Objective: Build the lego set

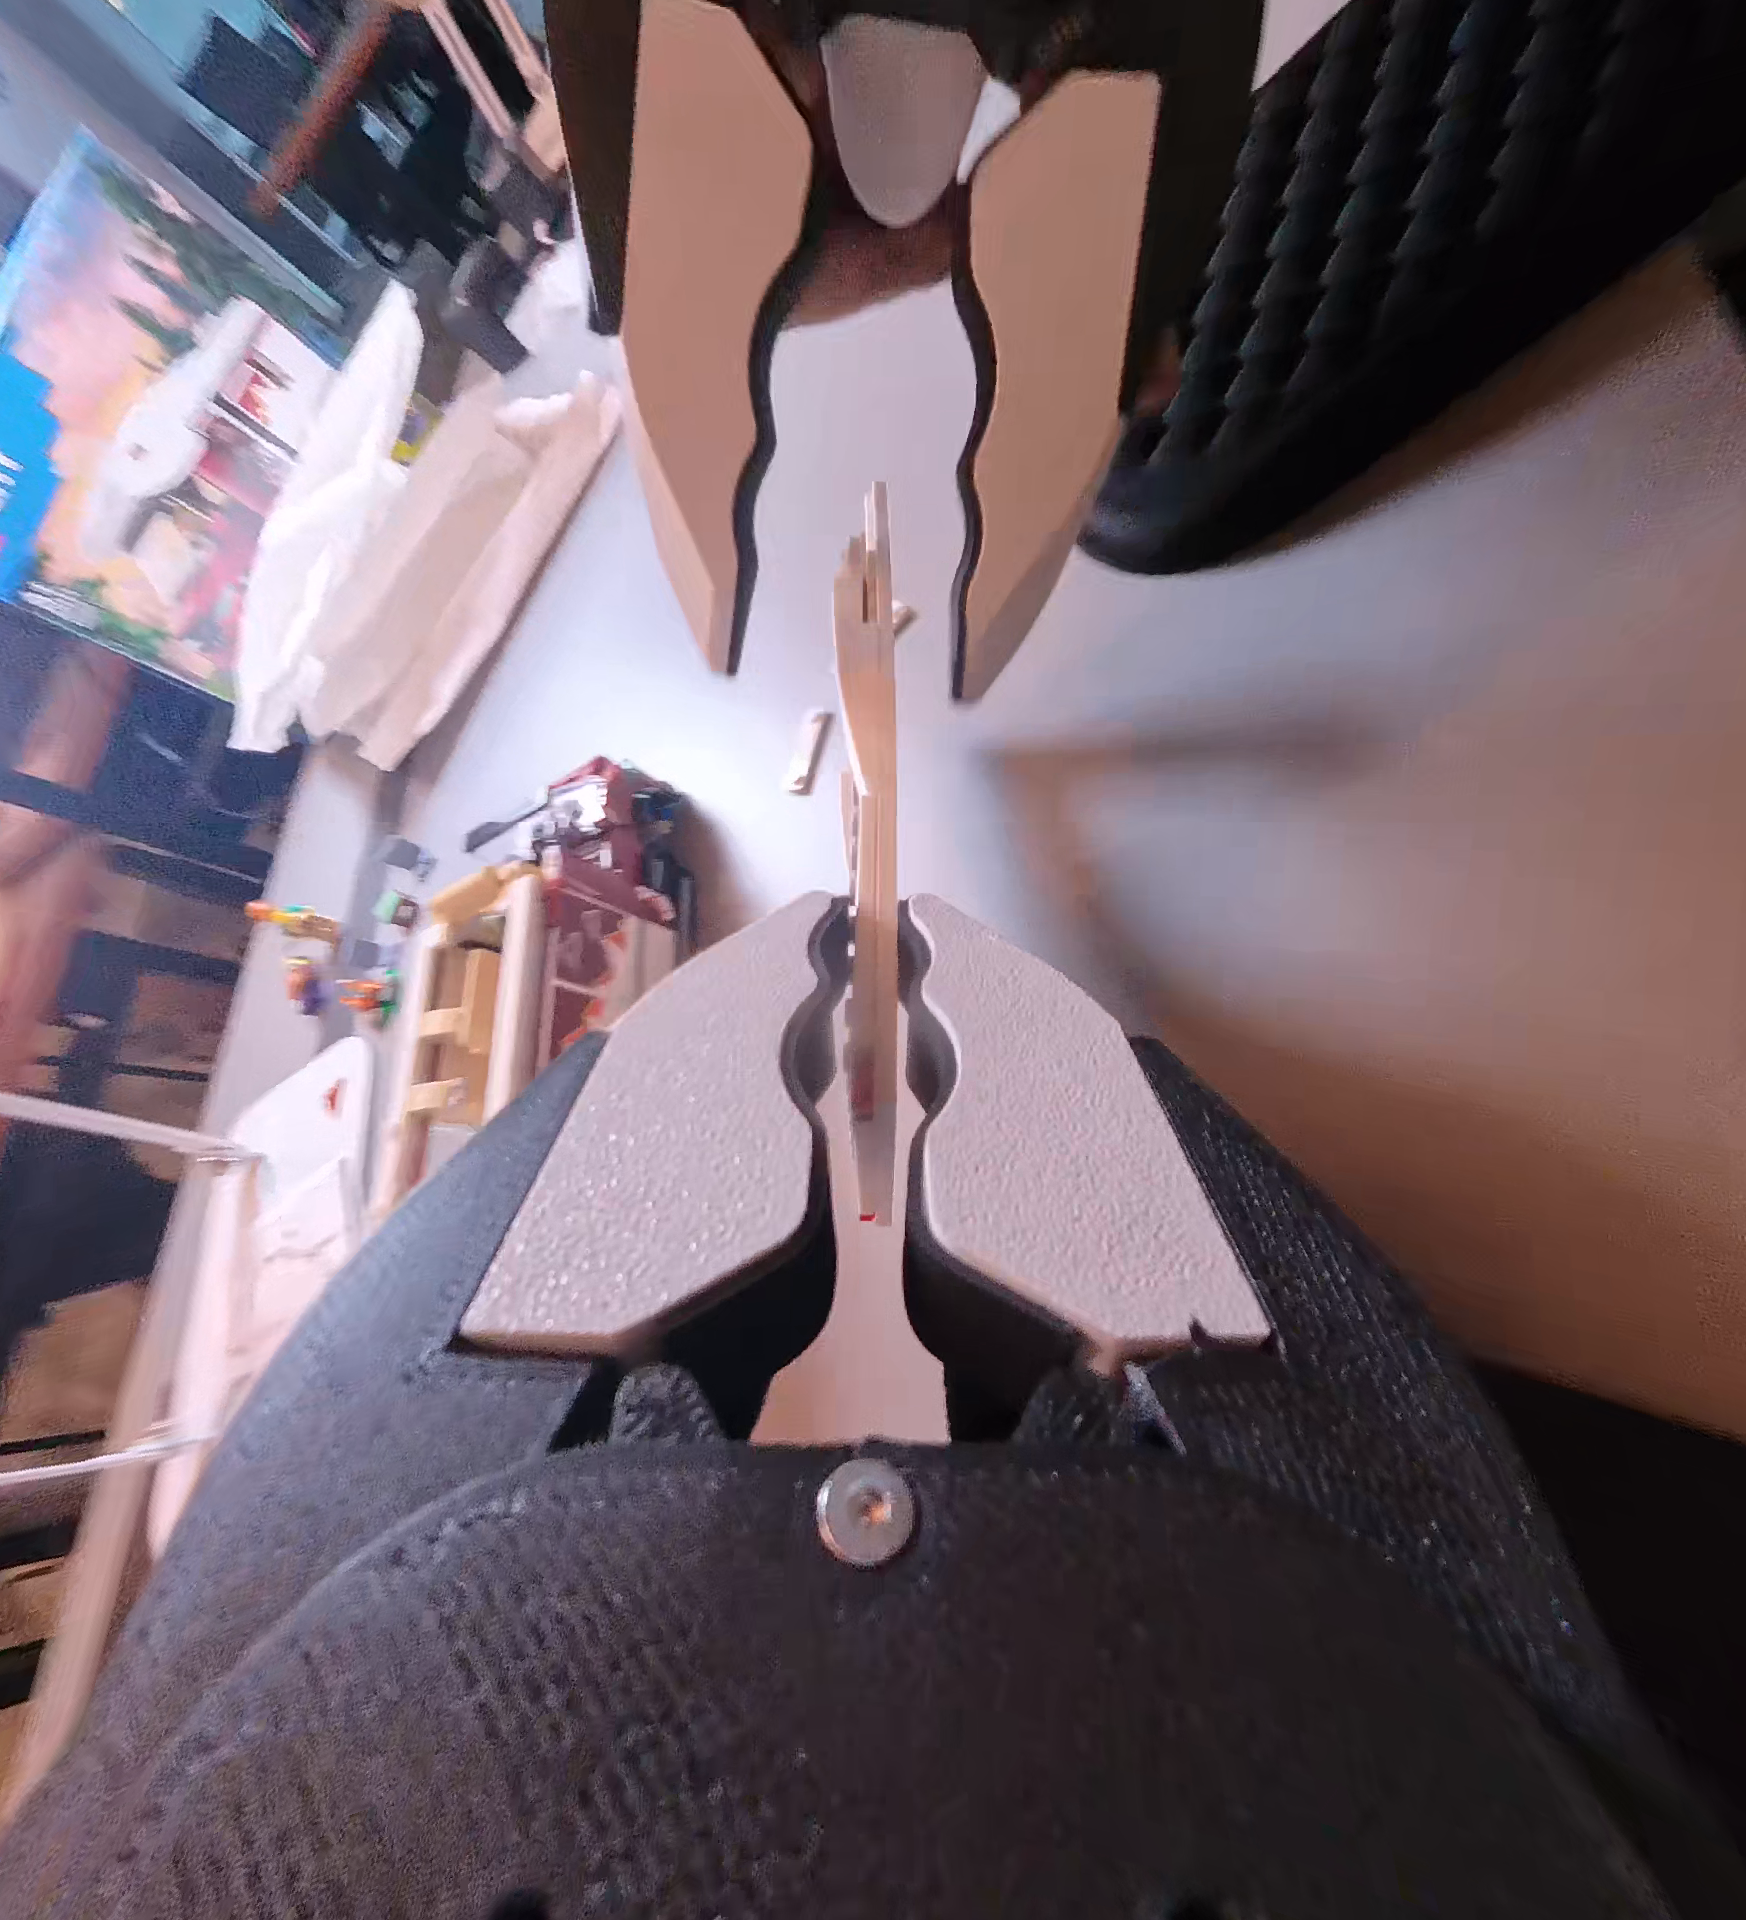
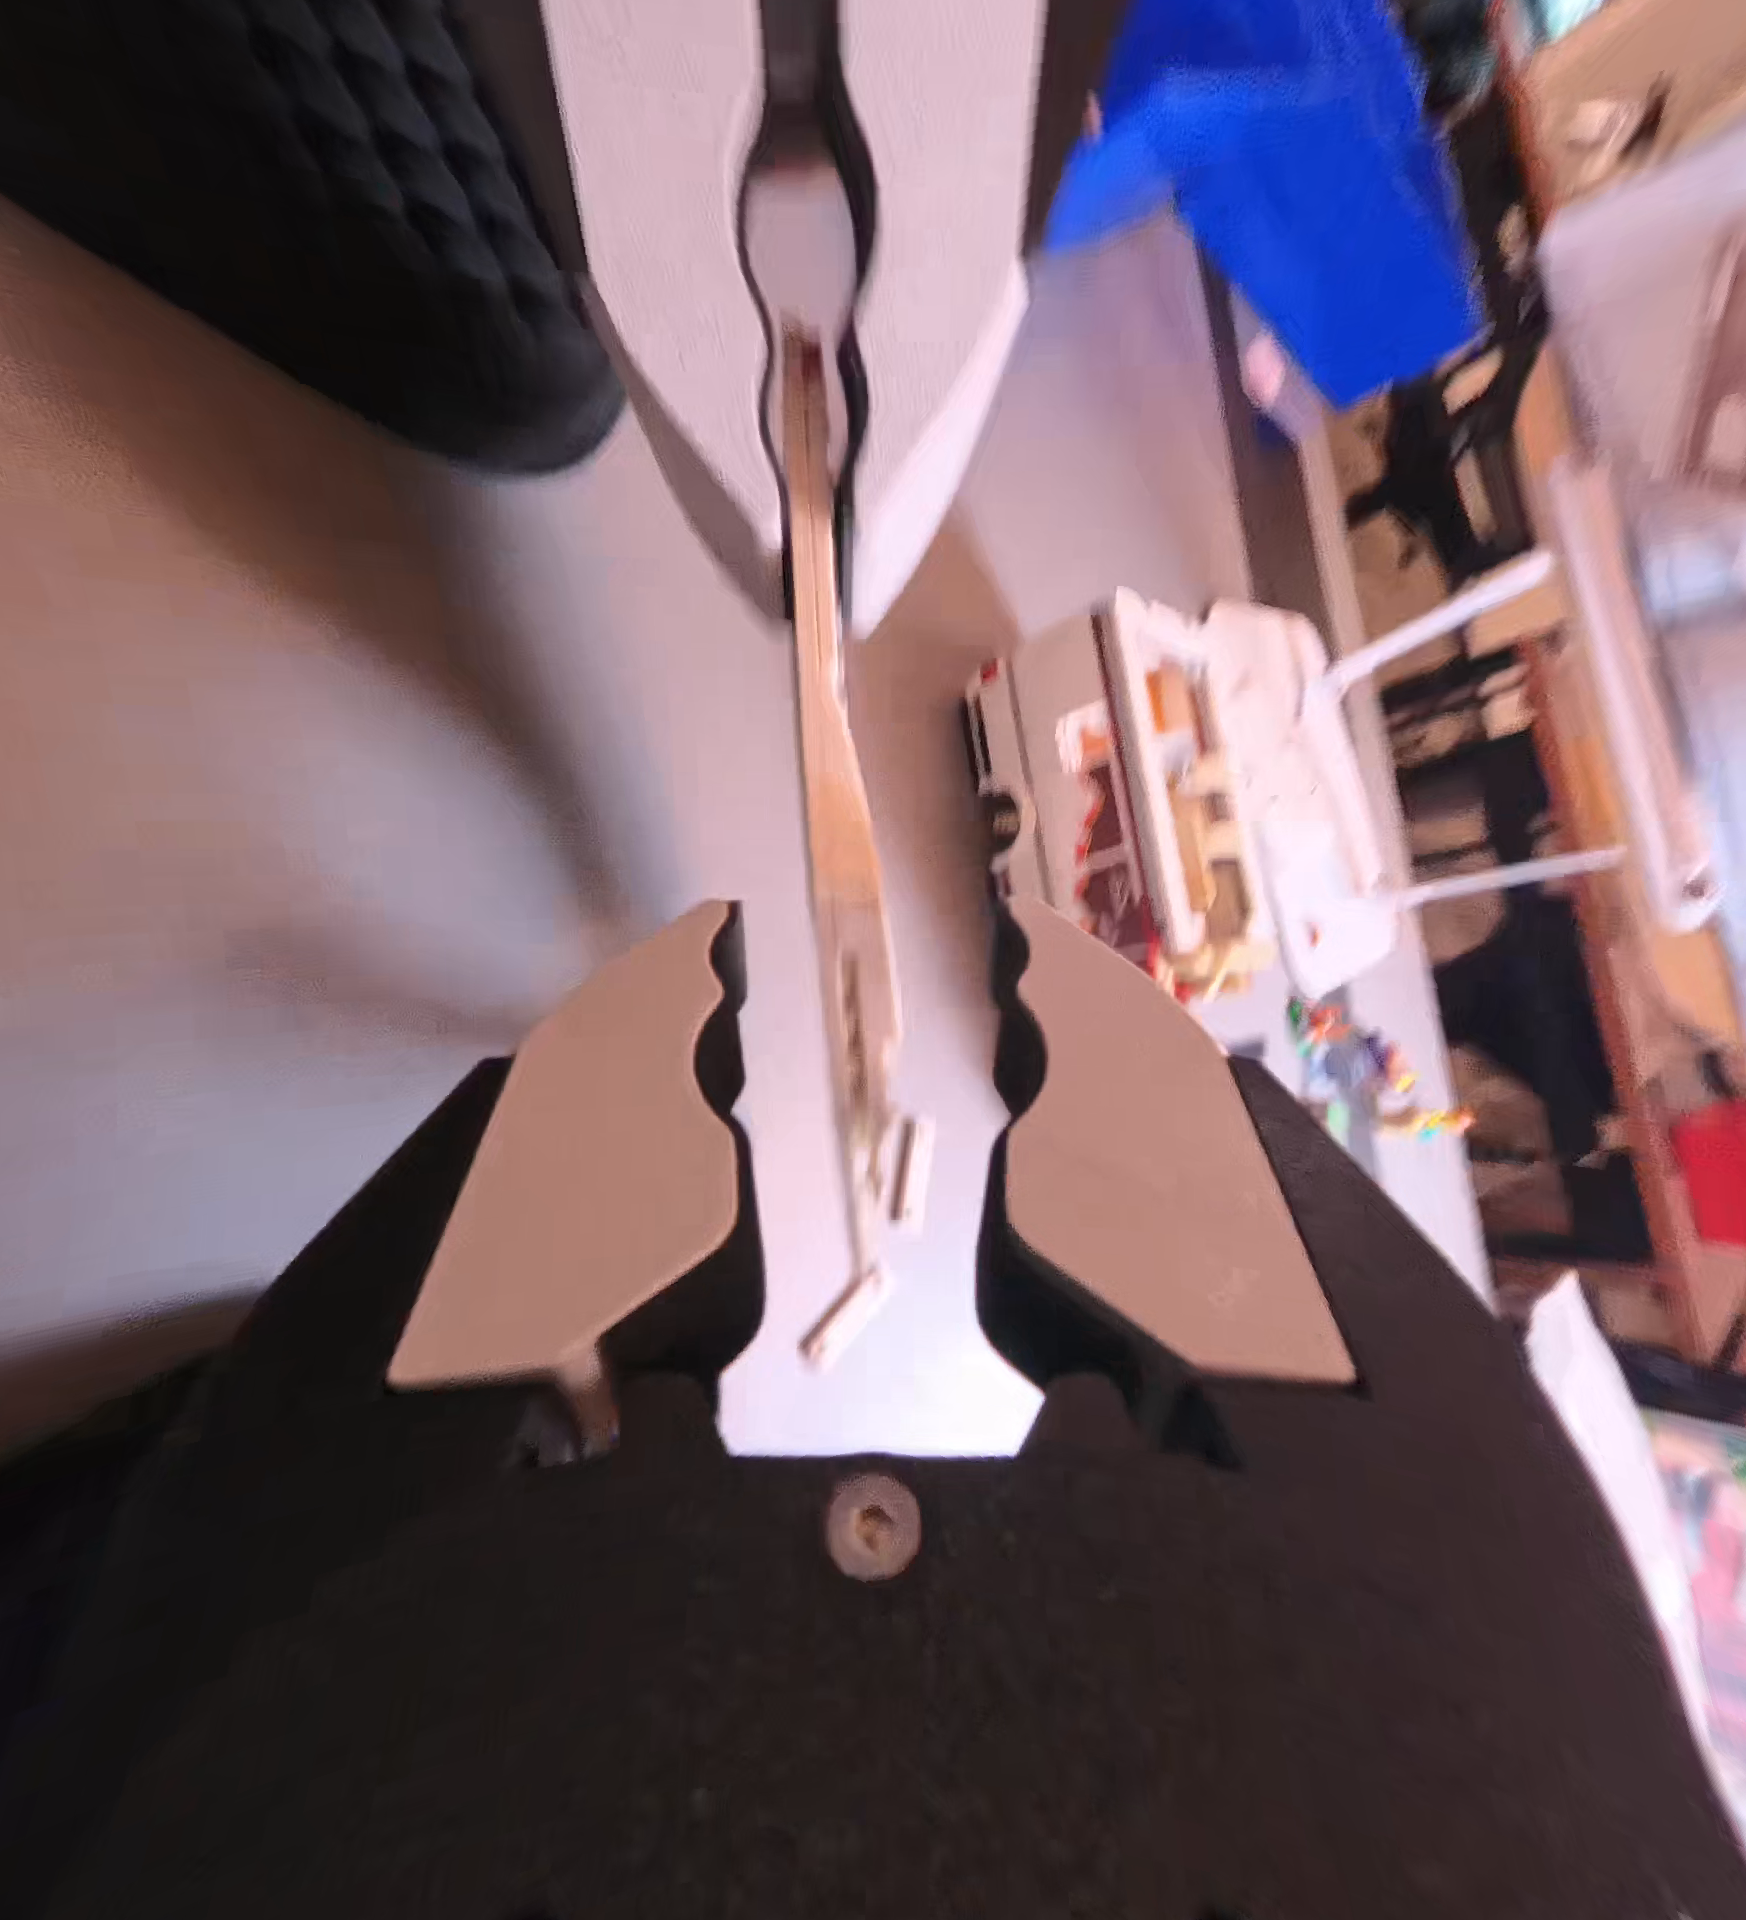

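In the left wrist view my left gripper point(image 1: 871, 914) is shut on a thin tan assembly of flat building pieces point(image 1: 874, 727), seen edge-on and held above the white table point(image 1: 578, 665). Both pads press its sides. My right gripper point(image 1: 848, 675) faces it from the far side, open, with its fingers on either side of the assembly's far end and a gap at each pad. In the right wrist view my right gripper point(image 2: 869, 914) stands open around the same tan assembly point(image 2: 833, 779) without touching it. The left gripper point(image 2: 817, 613) grips the assembly's other end.
A small loose tan piece point(image 1: 809, 753) lies on the table. A partly built dark red and tan model point(image 1: 588, 914), small colourful pieces point(image 1: 349, 966), white plastic bags point(image 1: 360, 540) and a building-set box point(image 1: 69, 416) lie to the left. A blue object point(image 2: 1284, 187) is beyond. There is about 5 centimetres between the tips of the two grippers.
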Available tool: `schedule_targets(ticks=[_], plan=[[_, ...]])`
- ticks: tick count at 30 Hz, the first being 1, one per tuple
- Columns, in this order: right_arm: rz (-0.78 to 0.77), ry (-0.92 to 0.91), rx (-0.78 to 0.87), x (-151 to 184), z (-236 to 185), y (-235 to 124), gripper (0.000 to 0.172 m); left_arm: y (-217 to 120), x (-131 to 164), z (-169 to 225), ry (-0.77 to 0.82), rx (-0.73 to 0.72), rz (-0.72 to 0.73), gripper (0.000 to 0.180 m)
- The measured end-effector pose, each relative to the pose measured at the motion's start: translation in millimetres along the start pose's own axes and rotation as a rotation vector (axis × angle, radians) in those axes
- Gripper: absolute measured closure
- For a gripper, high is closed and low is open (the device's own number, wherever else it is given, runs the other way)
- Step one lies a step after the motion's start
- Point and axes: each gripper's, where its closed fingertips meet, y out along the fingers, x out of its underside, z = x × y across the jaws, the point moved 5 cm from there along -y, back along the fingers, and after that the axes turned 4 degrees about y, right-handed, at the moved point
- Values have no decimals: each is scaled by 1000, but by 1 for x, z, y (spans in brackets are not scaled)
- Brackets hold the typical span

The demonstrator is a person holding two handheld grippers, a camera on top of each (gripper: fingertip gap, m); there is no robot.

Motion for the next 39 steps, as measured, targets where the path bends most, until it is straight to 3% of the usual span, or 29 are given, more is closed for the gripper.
schedule_targets(ticks=[3, 7, 9, 11, 15, 17, 21, 33, 39], plan=[[-4, 68, -13, 23, -2, -4, 138, 0, 11, 2, 72, -10, 15, 172], [-52, 15, 35, 32, -13, 9, 160, 7, 23, 5, 122, 20, 27, 172], [-72, -2, 71, 31, -13, 12, 161, 9, 31, 4, 123, 22, 19, 172], [-113, -25, 103, 32, -14, 16, 160, 11, 39, 4, 69, 49, -10, 164], [-202, -118, 149, 31, -26, 23, 160, 7, 45, 2, -197, 173, 9, 129], [-231, -133, 146, 29, -34, 26, 159, 9, 48, -3, -288, 190, 2, 126], [-264, -153, 103, 31, -45, 33, 157, 21, 61, -4, -290, 211, -95, 125], [-82, 215, -99, 22, -36, 21, 143, 28, 67, 1, -329, 230, -120, 124], [-89, 438, -1, 60, 17, -4, 146, 31, 69, 0, -387, 269, -131, 122]])
